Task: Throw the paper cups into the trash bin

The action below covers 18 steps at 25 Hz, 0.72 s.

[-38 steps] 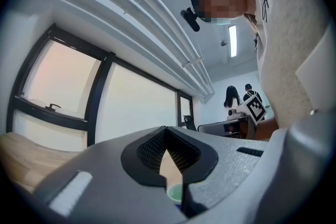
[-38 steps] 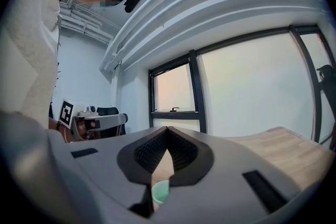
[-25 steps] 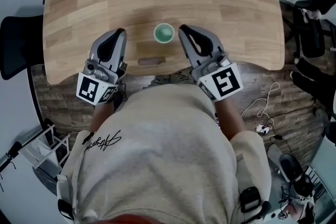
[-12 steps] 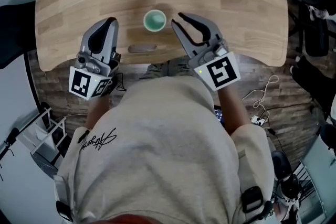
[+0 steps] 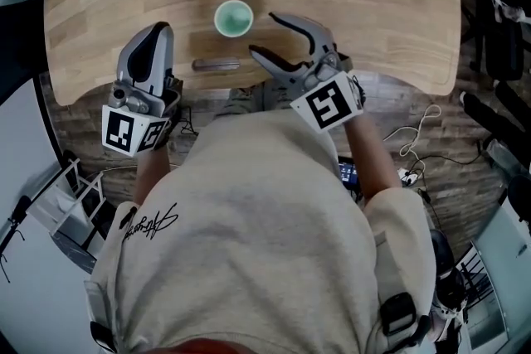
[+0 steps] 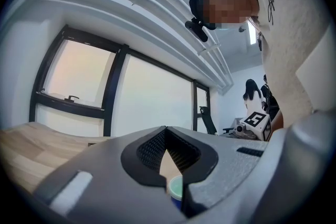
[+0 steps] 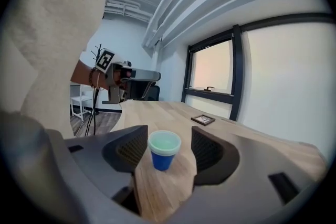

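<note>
The paper cup (image 5: 233, 17), blue outside and pale green inside, stood upright and untouched on the wooden table (image 5: 373, 4). Just to the cup's right, the right gripper (image 5: 262, 34) pointed at it with its jaws wide. They had just been opening, and the cup sat in line with the gap but ahead of the pads, neither one touching it. On the cup's other side, slightly farther off, the left gripper (image 5: 156, 31) had its jaws together on nothing. No trash bin showed in any view. The step in hand looked like the reach for the cup. Next, the right gripper would likely need to slide forward until its pads flanked the cup, then close gently, since thin paper could crush or tip.
</note>
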### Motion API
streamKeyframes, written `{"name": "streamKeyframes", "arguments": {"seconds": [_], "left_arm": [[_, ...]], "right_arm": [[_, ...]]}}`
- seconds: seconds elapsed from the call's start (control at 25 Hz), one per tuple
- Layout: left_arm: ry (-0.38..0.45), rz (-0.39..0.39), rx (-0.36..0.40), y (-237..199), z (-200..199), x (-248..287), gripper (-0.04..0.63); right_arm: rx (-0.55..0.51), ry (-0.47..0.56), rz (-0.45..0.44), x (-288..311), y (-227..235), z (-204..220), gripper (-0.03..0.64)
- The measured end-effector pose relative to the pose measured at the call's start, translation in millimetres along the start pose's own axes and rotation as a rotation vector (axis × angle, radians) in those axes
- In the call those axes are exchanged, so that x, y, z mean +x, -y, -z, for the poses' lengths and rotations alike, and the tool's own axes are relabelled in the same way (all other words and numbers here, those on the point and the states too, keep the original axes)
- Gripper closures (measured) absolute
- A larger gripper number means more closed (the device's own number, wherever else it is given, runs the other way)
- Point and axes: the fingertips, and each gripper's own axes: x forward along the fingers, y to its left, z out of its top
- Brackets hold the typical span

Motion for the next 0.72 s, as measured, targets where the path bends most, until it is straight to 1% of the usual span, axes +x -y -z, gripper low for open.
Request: {"name": "streamKeyframes", "arguments": {"seconds": [0.16,0.4,0.56,0.72], "left_arm": [[-0.015,-0.008,-0.002,0,6,-1,0.592],[-0.027,-0.036,-0.008,-2,11,-5,0.592],[-0.034,-0.051,-0.003,-2,12,-7,0.592],[-0.039,-0.078,-0.003,-6,13,-12,0.592]], "right_arm": [[0.005,-0.032,-0.002,7,-2,20,0.359],[0.012,-0.060,-0.040,22,-14,49,0.345],[0.006,-0.108,-0.055,30,-17,67,0.333],[0.002,-0.154,-0.090,41,-21,81,0.331]]}}
